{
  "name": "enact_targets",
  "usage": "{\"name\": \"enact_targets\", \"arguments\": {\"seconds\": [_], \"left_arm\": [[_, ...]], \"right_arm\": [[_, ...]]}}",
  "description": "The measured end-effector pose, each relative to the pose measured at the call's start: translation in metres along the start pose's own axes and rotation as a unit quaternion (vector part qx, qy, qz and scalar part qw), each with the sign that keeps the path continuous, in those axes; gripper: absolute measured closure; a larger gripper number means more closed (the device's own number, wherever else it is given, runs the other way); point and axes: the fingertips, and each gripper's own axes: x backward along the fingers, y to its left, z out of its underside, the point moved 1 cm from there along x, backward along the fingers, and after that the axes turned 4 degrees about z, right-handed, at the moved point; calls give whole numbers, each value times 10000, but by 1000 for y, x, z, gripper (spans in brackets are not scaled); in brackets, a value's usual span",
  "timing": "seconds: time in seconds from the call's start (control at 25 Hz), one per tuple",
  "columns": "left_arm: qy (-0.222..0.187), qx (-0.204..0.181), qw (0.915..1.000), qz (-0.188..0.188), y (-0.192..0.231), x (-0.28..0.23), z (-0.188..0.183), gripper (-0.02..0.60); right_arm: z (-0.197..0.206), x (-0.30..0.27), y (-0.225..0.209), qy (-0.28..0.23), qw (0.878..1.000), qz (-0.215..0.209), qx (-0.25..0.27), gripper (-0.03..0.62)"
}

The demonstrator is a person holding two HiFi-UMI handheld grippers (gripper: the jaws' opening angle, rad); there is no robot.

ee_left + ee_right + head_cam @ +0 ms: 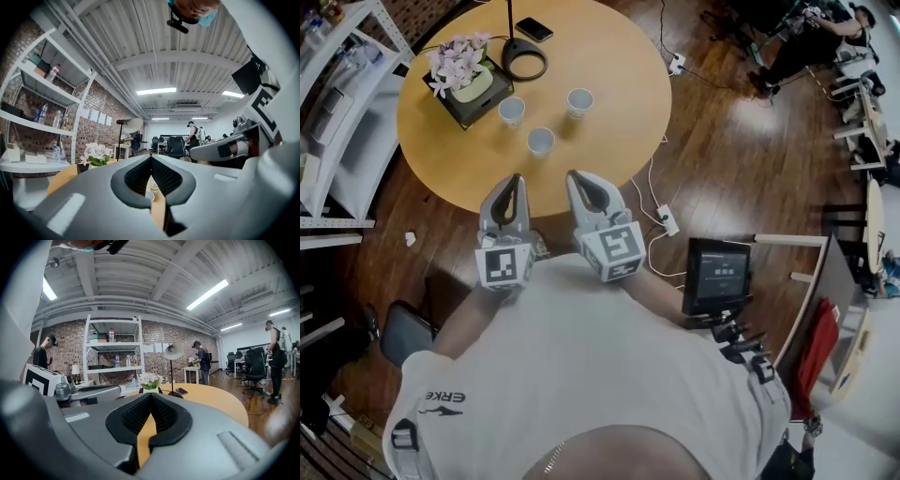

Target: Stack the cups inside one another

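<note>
Three pale cups stand apart on the round wooden table (609,56): one at the left (512,111), one at the right (578,101), and the nearest (541,142). My left gripper (515,180) and right gripper (575,176) hover side by side over the table's near edge, both shut and empty, a short way from the nearest cup. In the left gripper view the closed jaws (151,159) show a cup (149,195) through the gap below them. The right gripper's jaws (151,397) are closed too, with only tabletop seen below; no cup shows there.
A box of white flowers (469,80), a black lamp base (525,58) and a phone (534,29) sit at the table's far side. White shelving (337,112) stands left. A monitor on a stand (717,277) and a power strip (667,220) are to the right.
</note>
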Motion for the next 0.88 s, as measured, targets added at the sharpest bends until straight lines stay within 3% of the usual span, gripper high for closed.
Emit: {"name": "enact_targets", "arguments": {"seconds": [0.32, 0.88], "left_arm": [[167, 108, 9997, 161, 36, -23, 7, 580], [571, 124, 9983, -2, 53, -80, 30, 580]], "right_arm": [[7, -40, 1, 228, 9995, 195, 28, 580], [9, -99, -47, 517, 9986, 76, 49, 580]]}}
